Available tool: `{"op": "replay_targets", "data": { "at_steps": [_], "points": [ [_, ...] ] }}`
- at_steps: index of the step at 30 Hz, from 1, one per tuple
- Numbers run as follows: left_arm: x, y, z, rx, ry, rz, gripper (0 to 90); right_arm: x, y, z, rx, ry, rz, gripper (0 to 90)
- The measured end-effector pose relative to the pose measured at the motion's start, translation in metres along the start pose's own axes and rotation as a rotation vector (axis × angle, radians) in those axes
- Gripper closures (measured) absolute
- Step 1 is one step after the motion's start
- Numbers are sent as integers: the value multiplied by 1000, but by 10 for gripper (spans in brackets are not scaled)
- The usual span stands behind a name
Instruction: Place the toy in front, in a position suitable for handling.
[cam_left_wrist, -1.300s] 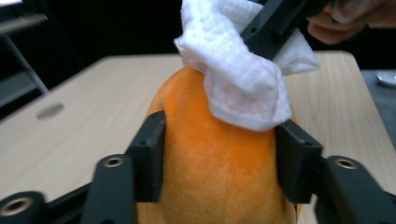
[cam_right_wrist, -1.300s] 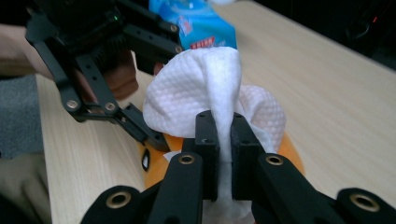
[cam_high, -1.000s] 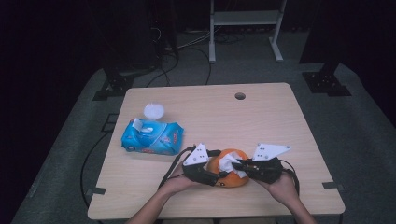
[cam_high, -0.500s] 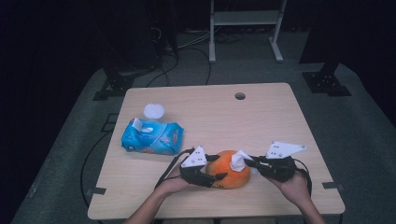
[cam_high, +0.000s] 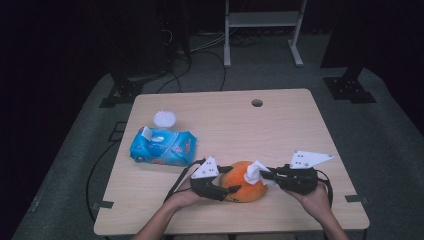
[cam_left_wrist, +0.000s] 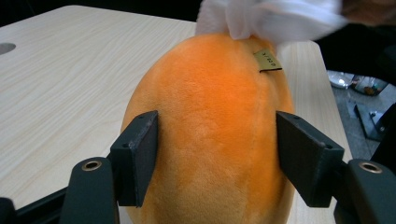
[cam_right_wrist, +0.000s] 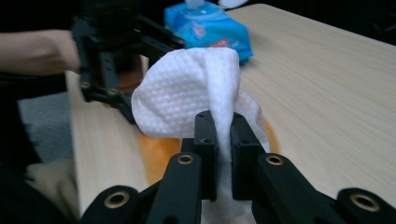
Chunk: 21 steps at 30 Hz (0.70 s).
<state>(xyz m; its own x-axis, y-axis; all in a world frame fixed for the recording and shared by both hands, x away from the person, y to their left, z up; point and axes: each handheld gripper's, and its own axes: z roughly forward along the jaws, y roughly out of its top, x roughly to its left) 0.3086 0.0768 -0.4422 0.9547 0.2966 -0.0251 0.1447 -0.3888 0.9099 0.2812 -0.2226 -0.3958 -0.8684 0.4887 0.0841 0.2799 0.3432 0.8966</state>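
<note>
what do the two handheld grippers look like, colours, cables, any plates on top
Both the left claw and the right claw are black, with flat rectangular pads and brass-coloured pivot pins on the linkages. Each carries a light grey three-cornered plate on top, dotted with small marks. Black cables trail from both. The forearms are bare, no sleeves visible.

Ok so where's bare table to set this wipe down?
Free: the whole far half around the cable hole, and the right side beyond the right claw. Crowded: the near middle with the orange plush, and the left by the wipes pack.
</note>
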Motion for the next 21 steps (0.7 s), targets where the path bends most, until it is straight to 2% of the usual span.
{"op": "replay_targets", "data": {
  "at_steps": [1,3,5,8,9,10,12,14,17,19,21],
  "points": [
    [1,-1,0,-5,-5,-5,323,1,-1,2,6,11,0,833],
    [2,-1,-1,-5,-10,-9,325,1,-4,7,55,-1,-18,834],
    [0,-1,-1,-4,-9,-5,325,-4,-9,7,63,-3,3,835],
    [0,0,-1,8,-12,5,324,-12,-14,1,93,-56,19,835],
    [1,-1,-2,1,-18,-8,324,-12,-15,0,112,-76,12,835],
    [3,-2,-3,1,-26,-22,324,-12,-16,-2,108,-81,14,835],
    [5,-3,-3,-6,-22,-39,324,-8,-12,-3,64,-65,9,835],
    [5,-3,-3,-2,-22,-35,325,-3,-4,-1,46,-59,-15,834],
    [5,-4,-5,7,-24,-26,325,0,-4,7,63,-38,-33,834],
    [5,-5,-4,3,-25,-24,325,-4,-11,9,74,-28,-11,834],
    [3,-4,-3,8,-24,-14,325,-7,-15,8,97,-39,5,834]
  ]
}}
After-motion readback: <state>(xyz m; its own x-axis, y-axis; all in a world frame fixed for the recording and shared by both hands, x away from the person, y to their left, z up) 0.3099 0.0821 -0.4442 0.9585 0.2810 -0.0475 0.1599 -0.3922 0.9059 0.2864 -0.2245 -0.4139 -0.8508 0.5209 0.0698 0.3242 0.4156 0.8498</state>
